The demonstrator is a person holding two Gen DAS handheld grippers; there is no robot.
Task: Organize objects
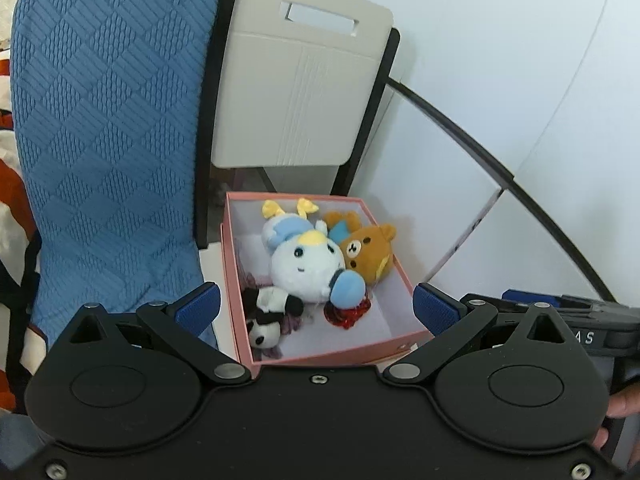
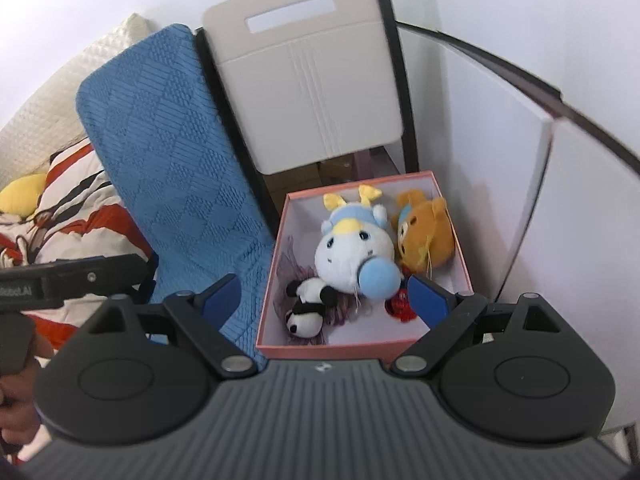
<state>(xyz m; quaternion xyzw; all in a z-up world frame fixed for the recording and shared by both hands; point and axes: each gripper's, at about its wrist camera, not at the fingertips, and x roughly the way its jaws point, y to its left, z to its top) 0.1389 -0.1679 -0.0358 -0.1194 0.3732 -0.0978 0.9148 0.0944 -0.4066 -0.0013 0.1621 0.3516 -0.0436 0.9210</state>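
Plush toys fill the pink box, which sits low on the floor at the foot of a beige folding chair, with a blue quilted cushion leaning just to its left.

Going left to right inside the box, in the left wrist view: the panda lies at about 7 o'clock from the box's middle, head toward the near wall, its long axis running roughly 1 to 7 o'clock. The white-and-blue plush takes the centre, long axis from 11 to 5 o'clock, yellow horns pointing toward the chair. The brown bear is pressed against its right side at 2 o'clock, touching the box's right wall. A red shiny trinket sits on the bare floor at 5 o'clock.

The left gripper has its jaws spread fully wide with nothing between them; the box lies straight ahead at 12 o'clock, between the blue pads. The right gripper is also spread and empty, with the box ahead at 12 to 1 o'clock.

Both hang above the near rim. Neither is clearly nearer. The sorting looks complete or close to it.
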